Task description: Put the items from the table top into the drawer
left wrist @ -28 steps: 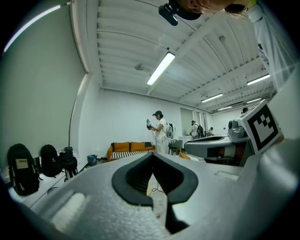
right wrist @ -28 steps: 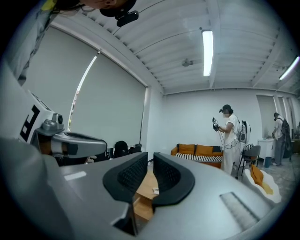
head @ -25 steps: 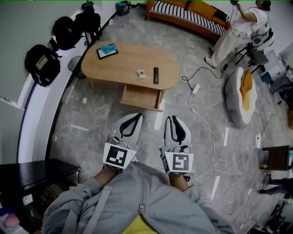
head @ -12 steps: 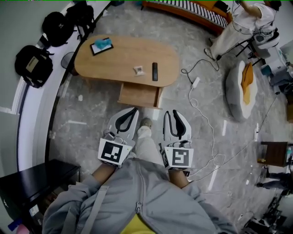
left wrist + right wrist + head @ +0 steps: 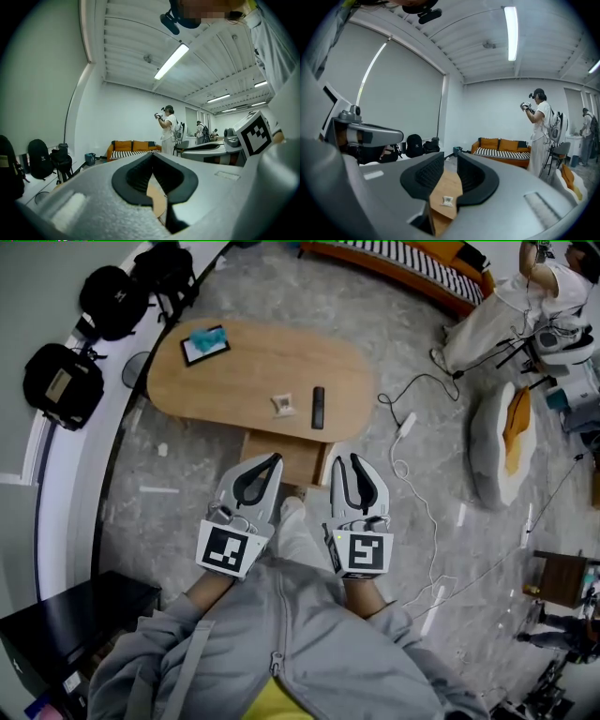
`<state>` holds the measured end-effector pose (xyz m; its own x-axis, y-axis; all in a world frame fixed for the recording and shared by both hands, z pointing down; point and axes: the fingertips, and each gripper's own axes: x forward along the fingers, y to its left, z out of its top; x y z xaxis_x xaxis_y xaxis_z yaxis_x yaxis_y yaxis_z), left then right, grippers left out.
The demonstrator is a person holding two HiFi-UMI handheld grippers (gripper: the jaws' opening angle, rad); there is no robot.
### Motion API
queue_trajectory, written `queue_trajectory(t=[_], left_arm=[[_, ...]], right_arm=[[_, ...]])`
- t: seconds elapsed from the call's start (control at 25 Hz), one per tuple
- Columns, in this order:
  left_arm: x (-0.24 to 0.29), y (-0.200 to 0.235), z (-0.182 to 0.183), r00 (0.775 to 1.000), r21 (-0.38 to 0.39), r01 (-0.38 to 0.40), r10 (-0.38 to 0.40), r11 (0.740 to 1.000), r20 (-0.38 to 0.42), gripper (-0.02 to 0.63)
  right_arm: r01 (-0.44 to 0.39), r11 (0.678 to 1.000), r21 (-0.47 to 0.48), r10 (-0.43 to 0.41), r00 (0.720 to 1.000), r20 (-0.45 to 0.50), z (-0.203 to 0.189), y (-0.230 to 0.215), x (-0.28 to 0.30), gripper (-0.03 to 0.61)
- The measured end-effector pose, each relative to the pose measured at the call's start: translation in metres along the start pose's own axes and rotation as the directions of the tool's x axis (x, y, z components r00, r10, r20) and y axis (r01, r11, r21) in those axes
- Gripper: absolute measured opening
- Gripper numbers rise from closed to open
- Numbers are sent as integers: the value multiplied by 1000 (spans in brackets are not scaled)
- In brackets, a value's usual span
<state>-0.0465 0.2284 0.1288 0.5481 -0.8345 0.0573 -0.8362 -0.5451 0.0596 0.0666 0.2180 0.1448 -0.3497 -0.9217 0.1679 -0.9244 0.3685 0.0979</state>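
The left gripper (image 5: pixel 273 461) and the right gripper (image 5: pixel 346 463) are held side by side in front of the person's grey-sleeved arms, both aimed at the desk (image 5: pixel 253 371). The left fingers (image 5: pixel 136 178) meet at their tips with nothing between them. The right fingers (image 5: pixel 476 180) have just been opening and stand slightly apart, also empty. Just beyond the tips, the drawer (image 5: pixel 302 457) hangs open under the desk's near edge. On the desk, close to that edge, a black remote (image 5: pixel 318 407) lies beside a small white item (image 5: pixel 283 404). At the far left end lies a tablet (image 5: pixel 204 343) with a teal cloth on it. Beyond the desk stands a striped sofa (image 5: pixel 403 273).
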Motion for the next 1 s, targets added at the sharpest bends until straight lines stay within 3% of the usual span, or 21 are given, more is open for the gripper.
queue_trajectory(t=[0.24, 0.56, 0.72, 1.0], left_arm=[[74, 31, 11, 999, -14, -37, 37, 999, -4, 3], [150, 63, -7, 995, -17, -85, 84, 996, -60, 3], [173, 76, -24, 992, -1, -90, 89, 996, -93, 3], [196, 107, -76, 979, -34, -83, 76, 996, -191, 3]], right_arm=[[-73, 997, 6, 73, 997, -9, 3, -35, 79, 90], [-124, 992, 11, 125, 988, -91, -43, -85, 156, 95], [-115, 993, 38, 120, 983, -140, -76, -106, 186, 100], [-149, 987, 52, 157, 955, -252, -133, -98, 222, 104]])
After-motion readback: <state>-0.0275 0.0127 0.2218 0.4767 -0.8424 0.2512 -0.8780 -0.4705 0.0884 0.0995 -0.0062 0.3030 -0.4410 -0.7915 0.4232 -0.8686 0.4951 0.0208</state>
